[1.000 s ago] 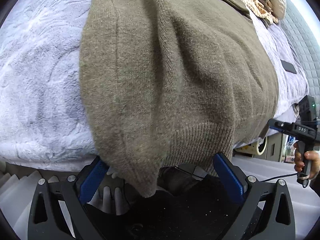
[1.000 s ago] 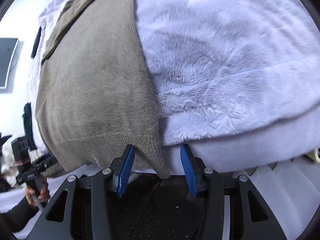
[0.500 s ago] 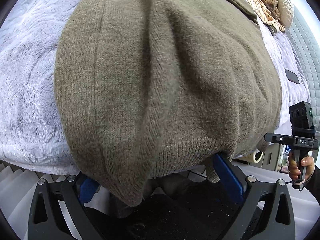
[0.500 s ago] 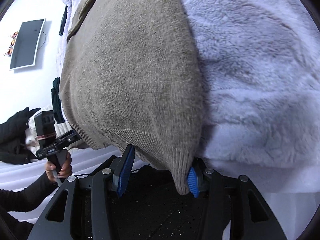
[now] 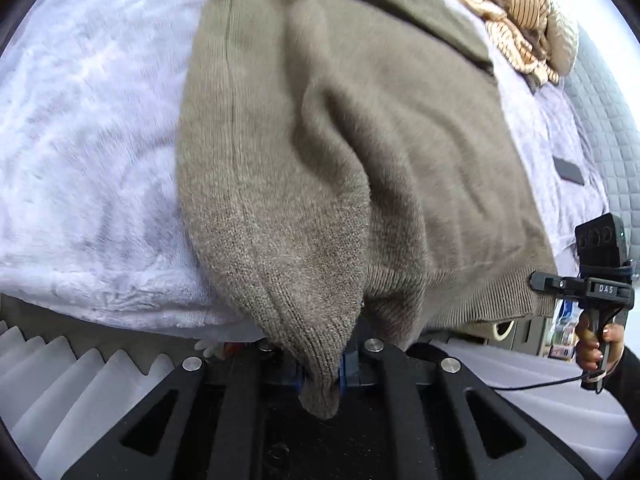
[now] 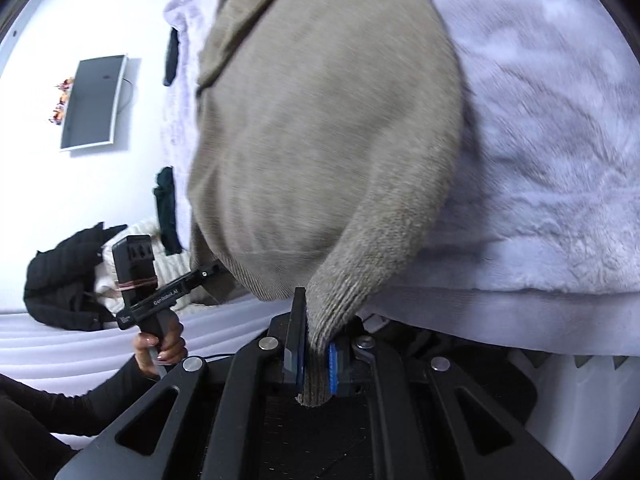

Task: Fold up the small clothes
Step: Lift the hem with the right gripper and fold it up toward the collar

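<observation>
An olive-brown knit sweater (image 5: 360, 128) lies spread on a pale lilac fleece blanket (image 5: 88, 152), its ribbed hem hanging over the near bed edge. My left gripper (image 5: 320, 372) is shut on one hem corner, the blue pads pressing the knit from both sides. In the right wrist view the same sweater (image 6: 320, 140) fills the middle, and my right gripper (image 6: 314, 360) is shut on the other hem corner. Each view shows the opposite gripper held in a hand: the right gripper (image 5: 600, 280) and the left gripper (image 6: 152, 292).
Striped tan clothes (image 5: 516, 12) are piled at the far end of the bed, and a dark flat object (image 5: 568, 170) lies on the blanket. A wall screen (image 6: 94, 100) and a black jacket (image 6: 64, 280) are off to the left. White ridged foam (image 5: 60, 376) sits below the bed edge.
Both grippers went from open around the hem to shut on its corners. The hem corners have lifted slightly off the bed edge, and the right view has swung up toward the wall.
</observation>
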The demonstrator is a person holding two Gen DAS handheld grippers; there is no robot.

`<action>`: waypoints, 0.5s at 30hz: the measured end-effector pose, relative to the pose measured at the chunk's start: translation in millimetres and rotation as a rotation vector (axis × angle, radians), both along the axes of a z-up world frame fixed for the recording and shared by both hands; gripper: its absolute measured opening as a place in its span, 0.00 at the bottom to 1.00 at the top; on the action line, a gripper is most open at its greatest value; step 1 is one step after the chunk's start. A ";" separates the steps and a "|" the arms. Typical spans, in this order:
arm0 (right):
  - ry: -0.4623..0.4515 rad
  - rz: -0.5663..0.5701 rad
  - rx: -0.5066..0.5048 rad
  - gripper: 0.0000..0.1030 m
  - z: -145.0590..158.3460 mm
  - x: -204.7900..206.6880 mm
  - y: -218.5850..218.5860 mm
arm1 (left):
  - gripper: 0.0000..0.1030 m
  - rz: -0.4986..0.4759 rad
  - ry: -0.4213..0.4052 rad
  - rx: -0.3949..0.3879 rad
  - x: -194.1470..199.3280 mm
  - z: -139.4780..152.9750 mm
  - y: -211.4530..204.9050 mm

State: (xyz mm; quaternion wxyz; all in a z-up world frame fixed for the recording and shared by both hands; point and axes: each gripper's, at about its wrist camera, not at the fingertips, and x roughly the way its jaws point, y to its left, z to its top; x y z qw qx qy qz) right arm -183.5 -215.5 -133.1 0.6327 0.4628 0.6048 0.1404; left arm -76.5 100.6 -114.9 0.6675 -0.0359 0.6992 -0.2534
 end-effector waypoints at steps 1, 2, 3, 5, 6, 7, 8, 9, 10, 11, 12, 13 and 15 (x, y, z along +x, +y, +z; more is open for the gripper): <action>-0.007 -0.001 0.002 0.08 3.0 1.9 -0.4 | 0.12 0.007 -0.008 -0.006 2.1 6.6 -2.4; -0.013 -0.003 0.004 0.08 5.9 3.4 -1.1 | 0.12 0.011 -0.014 -0.011 6.3 10.9 -2.3; -0.020 -0.007 0.011 0.08 8.6 4.7 -2.2 | 0.12 0.017 -0.022 -0.016 10.2 15.7 -0.5; -0.035 -0.021 0.026 0.08 14.8 5.9 -7.1 | 0.12 0.031 -0.040 -0.024 20.5 24.6 3.7; -0.046 -0.031 0.034 0.08 18.6 6.8 -9.3 | 0.12 0.039 -0.051 -0.026 24.2 30.0 2.8; -0.057 -0.040 0.040 0.08 22.8 7.5 -10.6 | 0.12 0.048 -0.060 -0.029 28.3 34.8 4.2; -0.070 -0.050 0.046 0.08 27.2 7.5 -13.5 | 0.12 0.059 -0.069 -0.033 32.3 40.1 4.5; -0.083 -0.062 0.053 0.08 32.2 8.6 -16.4 | 0.12 0.068 -0.079 -0.035 35.5 45.5 4.8; -0.094 -0.072 0.059 0.08 37.0 9.4 -19.6 | 0.12 0.076 -0.093 -0.035 39.4 50.6 4.1; -0.109 -0.078 0.060 0.08 42.7 11.7 -22.8 | 0.12 0.083 -0.109 -0.033 43.8 56.2 3.0; -0.126 -0.079 0.058 0.08 49.3 15.1 -26.5 | 0.12 0.088 -0.123 -0.032 48.2 62.0 2.7; -0.140 -0.080 0.057 0.08 54.5 17.4 -30.0 | 0.12 0.095 -0.141 -0.035 53.9 68.6 1.0; -0.170 -0.083 0.048 0.08 65.8 26.1 -37.7 | 0.12 0.103 -0.171 -0.044 65.7 79.3 0.4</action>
